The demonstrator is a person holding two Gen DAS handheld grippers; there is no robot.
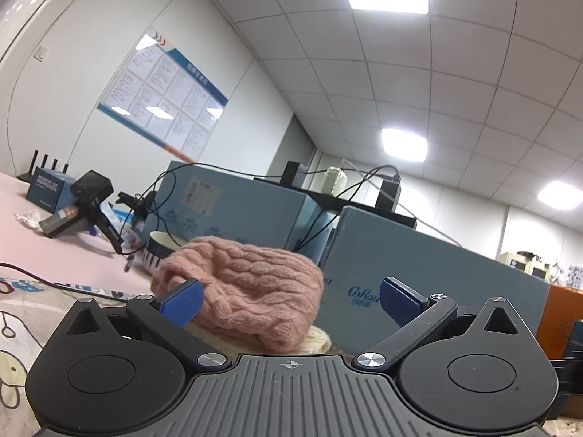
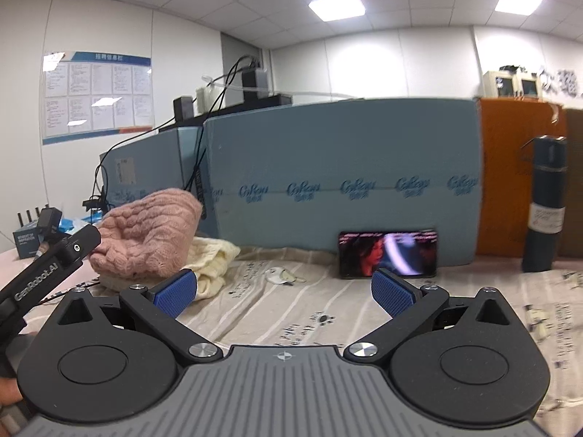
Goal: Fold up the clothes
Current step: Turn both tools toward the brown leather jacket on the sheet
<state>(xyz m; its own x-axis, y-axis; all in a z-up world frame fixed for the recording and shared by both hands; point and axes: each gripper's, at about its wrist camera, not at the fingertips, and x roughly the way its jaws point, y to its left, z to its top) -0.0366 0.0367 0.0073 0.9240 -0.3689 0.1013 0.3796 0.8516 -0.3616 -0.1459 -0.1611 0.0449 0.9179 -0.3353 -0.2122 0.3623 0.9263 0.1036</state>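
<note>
On the left, the pink cable-knit sweater (image 1: 244, 291) sits bundled atop a cream knit (image 2: 215, 258) on the sheet-covered bench (image 2: 291, 313). The left hand-held gripper (image 1: 289, 300) hovers near it, the right hand-held gripper (image 2: 284, 291) beside, both wide open and empty. The stack could be folded or awaiting folding; its underside is hidden.

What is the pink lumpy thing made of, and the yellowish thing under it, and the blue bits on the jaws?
The pink garment looks like soft, chunky knitted wool or acrylic yarn; its twisted cable ridges show that. The cream garment beneath it also seems knitted, with finer ribs. The blue pads look like matte rubber or plastic with a grid of tiny bumps for grip; which one is hard to tell.
</note>
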